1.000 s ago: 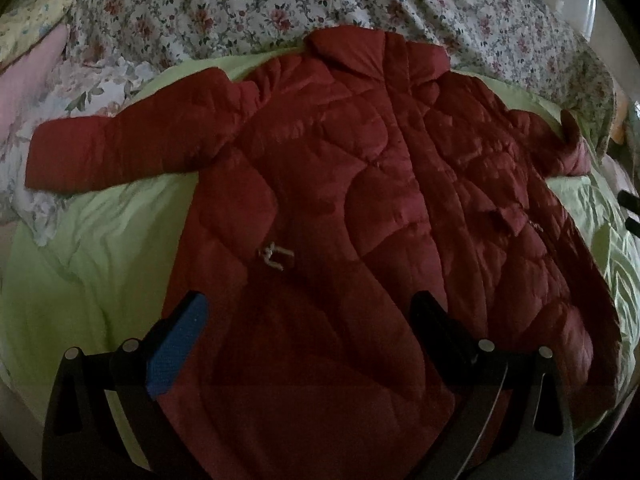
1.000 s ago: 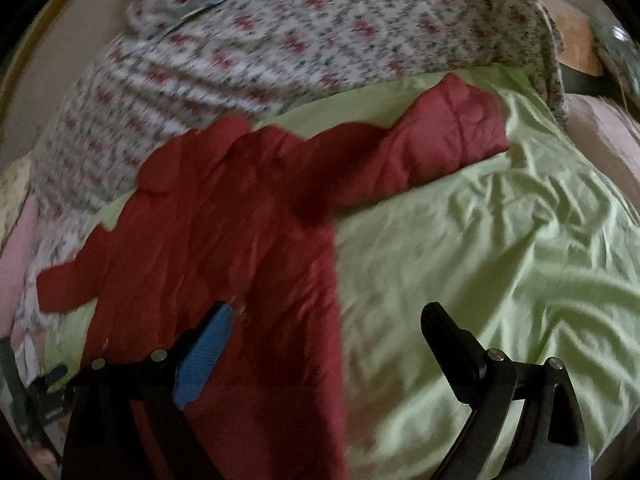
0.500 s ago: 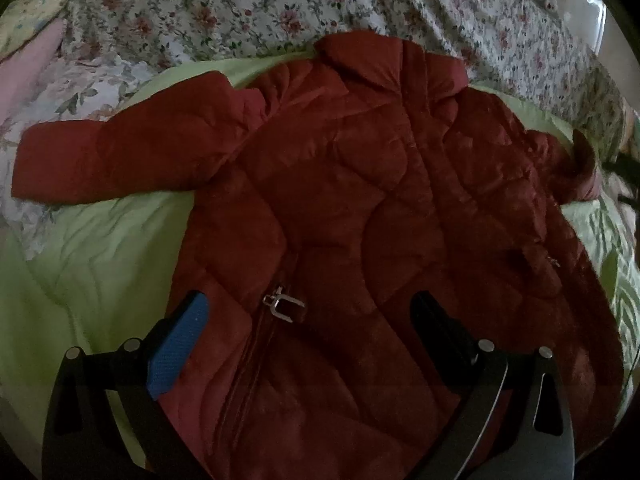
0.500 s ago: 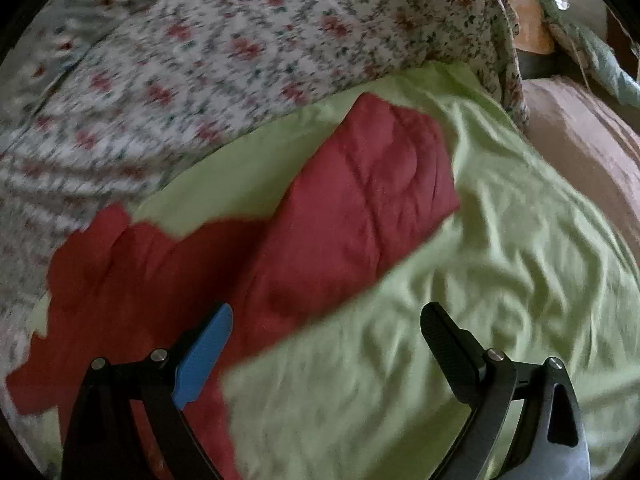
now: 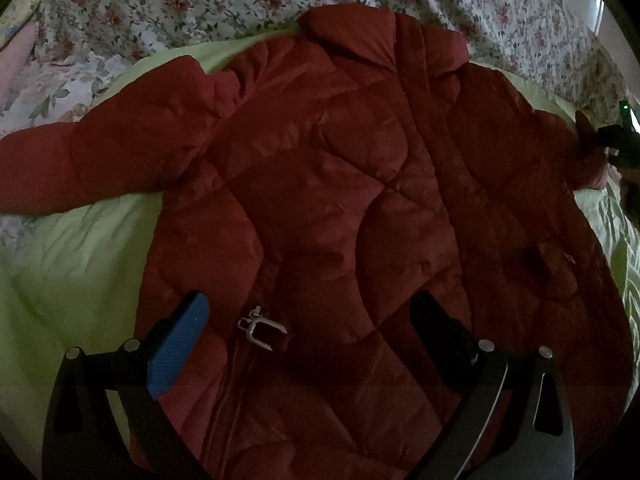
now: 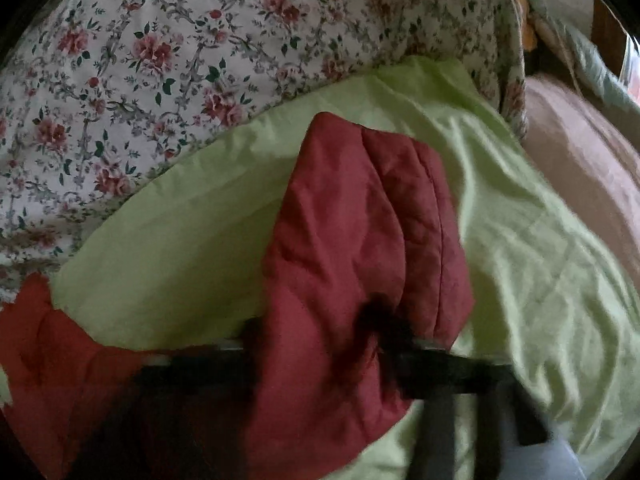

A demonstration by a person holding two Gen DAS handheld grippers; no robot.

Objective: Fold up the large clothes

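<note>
A red quilted coat (image 5: 340, 184) lies spread face up on a light green sheet (image 5: 68, 264), collar at the far side and both sleeves out. My left gripper (image 5: 308, 320) is open above the coat's lower front, its fingers either side of a metal zipper pull (image 5: 260, 328). In the right wrist view my right gripper (image 6: 380, 344) is shut on the coat's sleeve (image 6: 360, 240) near the cuff; the fabric bunches over the blurred fingers. The right gripper also shows at the far right of the left wrist view (image 5: 618, 146), at the sleeve end.
A floral quilt (image 5: 200, 4) is heaped along the far side of the bed, also in the right wrist view (image 6: 160, 60). A pink blanket (image 6: 584, 152) lies at the right. Green sheet (image 6: 540, 280) surrounds the sleeve.
My right gripper has moved forward to the sleeve and shut on it. My left gripper has moved closer over the coat's front and stays open.
</note>
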